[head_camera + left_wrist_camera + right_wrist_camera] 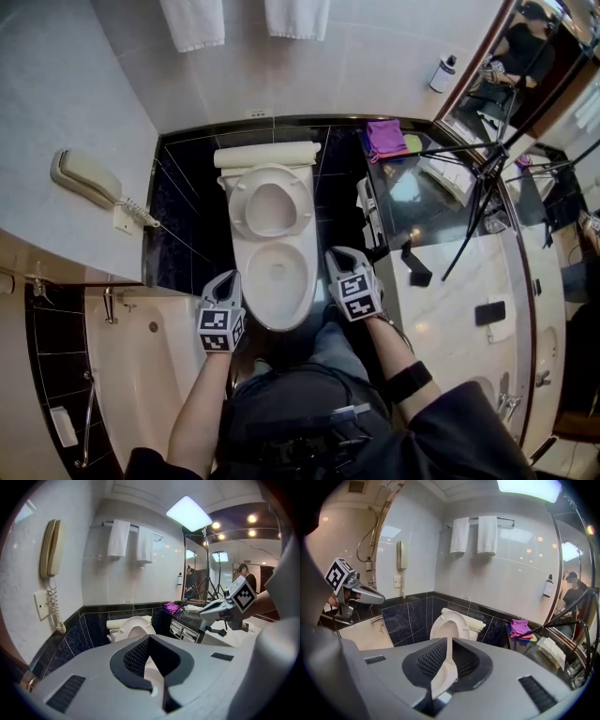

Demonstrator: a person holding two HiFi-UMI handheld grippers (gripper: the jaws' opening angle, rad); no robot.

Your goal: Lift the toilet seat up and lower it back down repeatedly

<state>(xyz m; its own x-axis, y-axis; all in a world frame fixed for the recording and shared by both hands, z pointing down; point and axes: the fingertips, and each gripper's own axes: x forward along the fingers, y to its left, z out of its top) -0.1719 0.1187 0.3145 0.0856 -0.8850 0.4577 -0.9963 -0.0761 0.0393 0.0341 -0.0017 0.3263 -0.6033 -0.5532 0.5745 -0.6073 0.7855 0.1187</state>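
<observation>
Seat's up: toilet seat [239, 208] leans back against the tank [267, 155], bowl [248, 281] exposed below. My read is that the lowering half of the cycle comes next. Right hand-held gripper [337, 256] sits just beside the bowl's right rim, jaws a narrow slit apart, nothing in them, only bowl showing through the gap. Left hand-held gripper [230, 278] is by the left rim, jaw tips together, also empty. Plan: I reach in with the right, hook or pinch the ring's top edge off-centre, tip it forward past balance, then carry it down and don't let it drop; hard plastic will likely slam and bounce. I keep the left clear of the rim so it doesn't get caught under the seat. Surroundings: wall phone [84, 178] with its coiled cord on the left, tub [141, 366] below it, towels [192, 23] above the tank, table [469, 272] on the right with a purple cloth [384, 139], tripod [487, 169] leaning over it. My knees crowd the bowl front, so room for the arms is tight.
</observation>
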